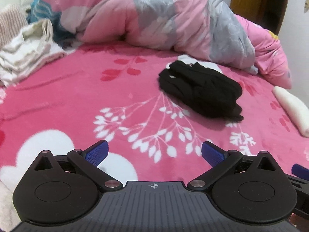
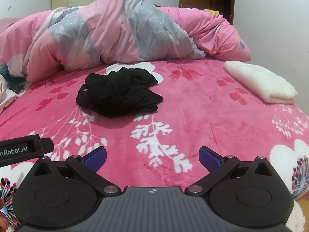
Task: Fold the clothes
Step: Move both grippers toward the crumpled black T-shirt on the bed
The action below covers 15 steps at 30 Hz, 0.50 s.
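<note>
1. My left gripper [image 1: 154, 152] and right gripper [image 2: 152, 157] hang over the pink blanket [image 2: 193, 116] — both spread wide, holding nothing.
2. The black garment [image 2: 117, 94] lies bunched ahead: right of my left fingers, left of my right.
3. Beyond it — a heaped duvet [image 2: 115, 34].

White folded cloth [image 1: 291, 110] cut off at right edge.

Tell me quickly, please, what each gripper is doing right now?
Left gripper: open, holding nothing, above the pink blanket.
Right gripper: open, holding nothing, short of the black garment.
</note>
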Motion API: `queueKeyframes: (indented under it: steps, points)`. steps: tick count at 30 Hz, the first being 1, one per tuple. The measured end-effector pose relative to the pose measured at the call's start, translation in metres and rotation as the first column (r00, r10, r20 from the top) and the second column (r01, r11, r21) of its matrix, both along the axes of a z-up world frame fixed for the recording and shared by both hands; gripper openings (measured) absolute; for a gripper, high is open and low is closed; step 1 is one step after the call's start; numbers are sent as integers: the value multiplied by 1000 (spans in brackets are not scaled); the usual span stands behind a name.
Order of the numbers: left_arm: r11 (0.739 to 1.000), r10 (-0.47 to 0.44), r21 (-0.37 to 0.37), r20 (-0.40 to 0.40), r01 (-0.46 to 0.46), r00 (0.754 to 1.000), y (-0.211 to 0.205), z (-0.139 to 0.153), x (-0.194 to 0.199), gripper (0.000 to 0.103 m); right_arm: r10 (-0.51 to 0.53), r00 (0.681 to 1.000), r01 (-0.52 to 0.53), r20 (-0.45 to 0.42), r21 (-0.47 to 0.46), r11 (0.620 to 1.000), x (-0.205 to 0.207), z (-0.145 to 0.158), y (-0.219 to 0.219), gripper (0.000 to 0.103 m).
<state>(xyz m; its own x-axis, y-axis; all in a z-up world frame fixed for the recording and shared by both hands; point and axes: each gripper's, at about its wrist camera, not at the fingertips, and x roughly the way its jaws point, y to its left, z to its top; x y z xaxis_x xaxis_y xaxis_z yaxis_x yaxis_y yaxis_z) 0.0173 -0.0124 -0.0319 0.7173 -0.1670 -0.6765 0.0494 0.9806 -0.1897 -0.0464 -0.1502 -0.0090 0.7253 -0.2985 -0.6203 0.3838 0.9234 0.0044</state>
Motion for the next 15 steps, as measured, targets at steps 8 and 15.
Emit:
queueKeyframes:
  steps: [8,15]
  points:
    - [999,43,-15,10,-43,999,6,-1,-4,103,-9,1000,9,2,12,1000,0,-2,-3,103]
    - [999,41,-2,34,-41,999,2,0,-7,103,-18,1000,17,6,14,1000,-2,-2,-6,103]
